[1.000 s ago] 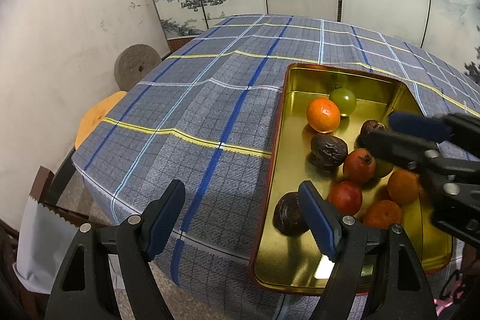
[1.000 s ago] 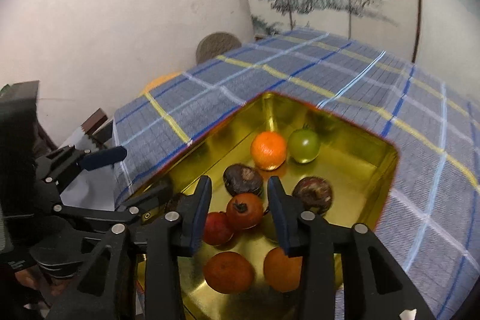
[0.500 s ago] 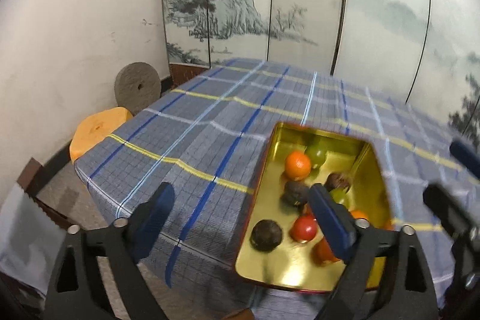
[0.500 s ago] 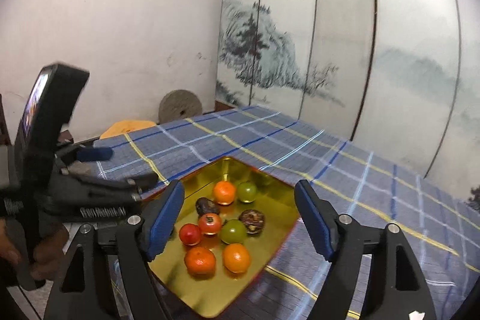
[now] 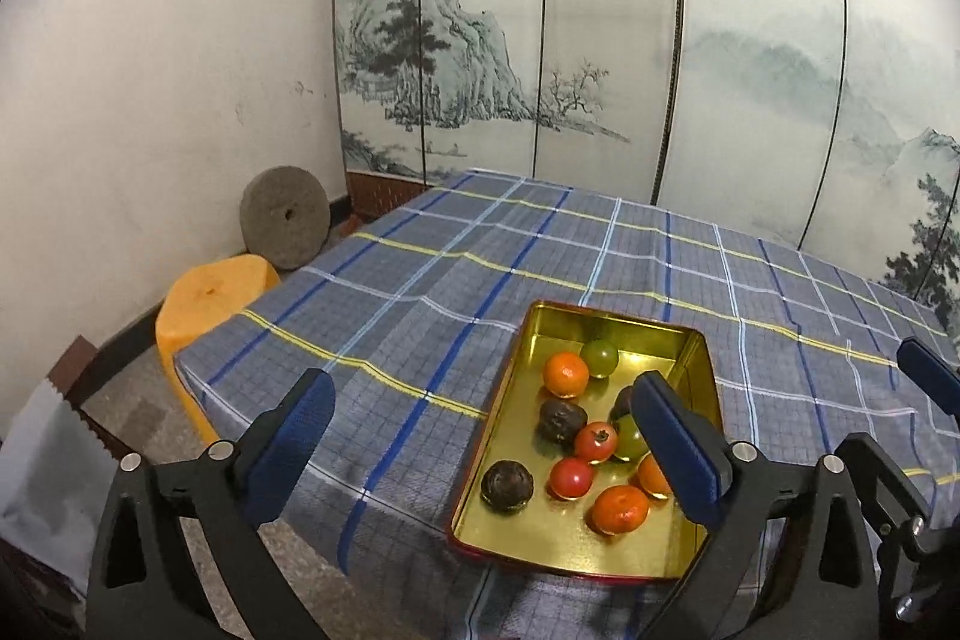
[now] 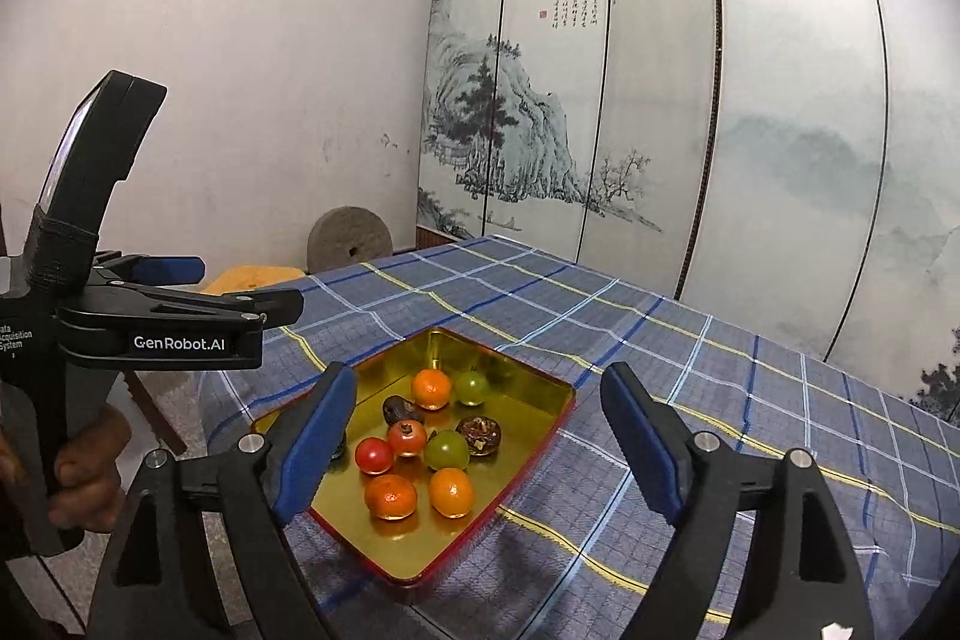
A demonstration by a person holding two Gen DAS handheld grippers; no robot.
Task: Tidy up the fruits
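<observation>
A gold tray (image 5: 540, 538) (image 6: 420, 538) with a red rim lies on the blue plaid tablecloth (image 5: 420, 280). Several fruits rest in it: oranges (image 6: 390, 497), green fruits (image 6: 447, 449), red ones (image 6: 374, 455) and dark wrinkled ones (image 5: 507, 484). My left gripper (image 5: 480, 400) hovers above and short of the tray. Its jaws are opening, with nothing between the pads. My right gripper (image 6: 480, 388) also hangs back above the tray. Its jaws are opening and hold nothing. One dark fruit is partly hidden behind the right gripper's left finger.
A painted folding screen (image 5: 600, 70) stands behind the table. A round millstone (image 5: 285, 217) leans on the white wall beside an orange stool (image 5: 210, 298). The table's near corner drops off left of the tray. A hand (image 6: 84, 472) holds the left gripper's handle.
Both grippers have risen and drawn back from the tray. The right jaws, earlier narrow around a red fruit, now stand wide. The left jaws have widened too. The fruits stay in the tray.
</observation>
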